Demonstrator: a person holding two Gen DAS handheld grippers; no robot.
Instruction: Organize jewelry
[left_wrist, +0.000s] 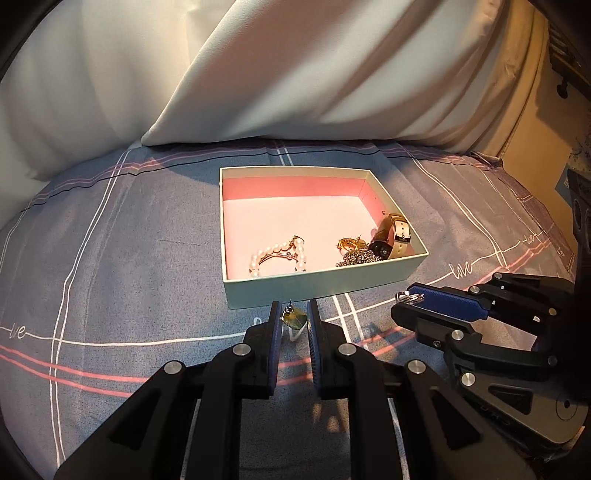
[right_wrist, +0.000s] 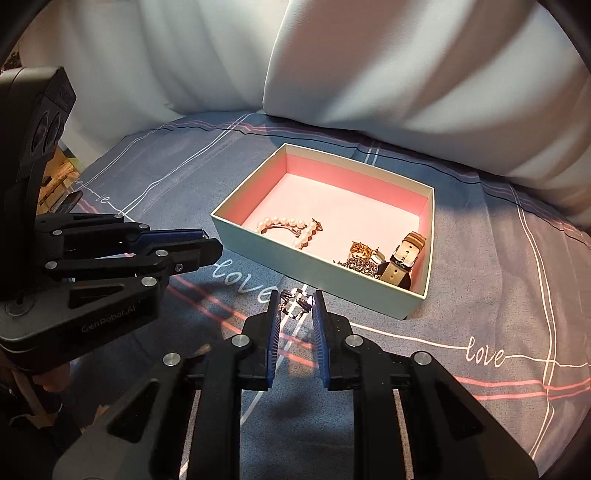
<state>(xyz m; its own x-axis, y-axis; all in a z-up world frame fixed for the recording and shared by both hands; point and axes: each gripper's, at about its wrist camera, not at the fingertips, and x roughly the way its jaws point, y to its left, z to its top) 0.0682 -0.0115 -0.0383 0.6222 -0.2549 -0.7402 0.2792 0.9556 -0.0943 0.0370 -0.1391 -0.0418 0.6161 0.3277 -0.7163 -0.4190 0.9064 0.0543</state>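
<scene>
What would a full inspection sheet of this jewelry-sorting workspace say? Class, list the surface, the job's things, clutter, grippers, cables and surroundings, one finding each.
Surface: grey-blue bedsheet with white and pink lines and the word "love".
Job's things: open box with pink lining holds a pearl bracelet, a gold piece, a dark sparkly chain and a watch; a green gem earring and a silver ring are held outside it.
Clutter: nothing seen.
Grippers: left gripper shut on the green gem earring; right gripper shut on the silver ring.
Cables: nothing seen.
Surroundings: white pillows behind the box.
</scene>
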